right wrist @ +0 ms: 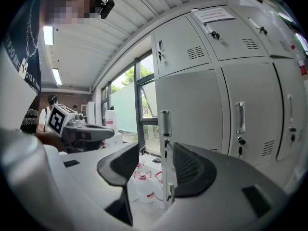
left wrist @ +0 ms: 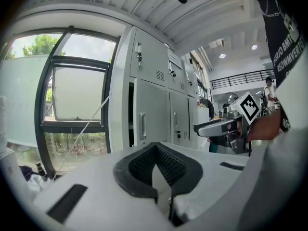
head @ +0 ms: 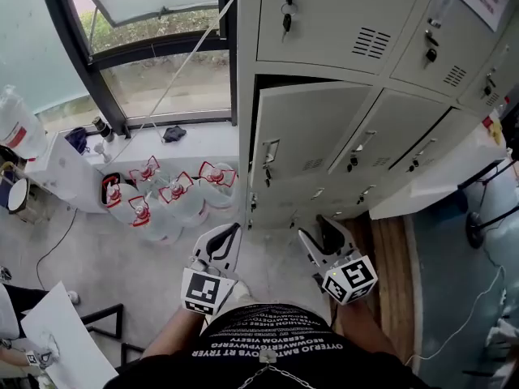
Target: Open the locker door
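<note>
The grey locker door (head: pixel 312 140) in the left column's middle row stands slightly ajar, with a dark gap along its top and left edge. Its upright handle (head: pixel 270 151) has a key lock just below. Both grippers hang low in front of the person's waist, well short of the lockers. My left gripper (head: pixel 225 239) is shut and holds nothing. My right gripper (head: pixel 320 239) is open and empty. In the left gripper view the door (left wrist: pixel 151 114) and its handle (left wrist: pixel 142 125) lie straight ahead. In the right gripper view the handle (right wrist: pixel 165 123) shows above the gap between the jaws.
Several large water bottles (head: pixel 174 194) with red caps stand on the floor left of the lockers, under the window (head: pixel 162 47). More shut lockers (head: pixel 405 136) run to the right. A white table (head: pixel 454 173) stands at the right, and a black frame (head: pixel 105 322) at the lower left.
</note>
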Motion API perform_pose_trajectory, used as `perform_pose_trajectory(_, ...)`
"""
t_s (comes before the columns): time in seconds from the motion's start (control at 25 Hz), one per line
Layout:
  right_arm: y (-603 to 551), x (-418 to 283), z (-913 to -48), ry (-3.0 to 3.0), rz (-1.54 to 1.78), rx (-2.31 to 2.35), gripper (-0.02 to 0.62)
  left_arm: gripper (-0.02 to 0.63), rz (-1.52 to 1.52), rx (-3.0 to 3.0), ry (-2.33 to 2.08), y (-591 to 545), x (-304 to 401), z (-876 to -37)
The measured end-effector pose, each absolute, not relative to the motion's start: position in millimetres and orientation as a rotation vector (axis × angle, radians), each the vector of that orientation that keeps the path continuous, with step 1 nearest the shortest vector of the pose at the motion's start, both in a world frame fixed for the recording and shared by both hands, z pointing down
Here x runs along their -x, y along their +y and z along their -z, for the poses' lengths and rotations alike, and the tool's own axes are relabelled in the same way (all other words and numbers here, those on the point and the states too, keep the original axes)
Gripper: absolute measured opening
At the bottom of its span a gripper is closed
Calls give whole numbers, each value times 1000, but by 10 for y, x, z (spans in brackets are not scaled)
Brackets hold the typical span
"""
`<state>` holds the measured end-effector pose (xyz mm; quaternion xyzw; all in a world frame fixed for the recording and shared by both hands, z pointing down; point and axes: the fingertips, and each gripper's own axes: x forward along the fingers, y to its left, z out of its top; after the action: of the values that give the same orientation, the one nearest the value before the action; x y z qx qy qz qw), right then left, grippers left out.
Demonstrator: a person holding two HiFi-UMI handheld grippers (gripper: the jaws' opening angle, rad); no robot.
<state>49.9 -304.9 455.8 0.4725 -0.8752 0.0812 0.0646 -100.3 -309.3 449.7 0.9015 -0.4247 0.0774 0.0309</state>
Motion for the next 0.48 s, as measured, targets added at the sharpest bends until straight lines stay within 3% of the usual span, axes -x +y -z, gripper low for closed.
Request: perform_pose_trajectory(0.48, -3274, -281, -4495, -2645, -223, -1467, 186, -8, -219, -2864, -1162, -3414, 972, -4530)
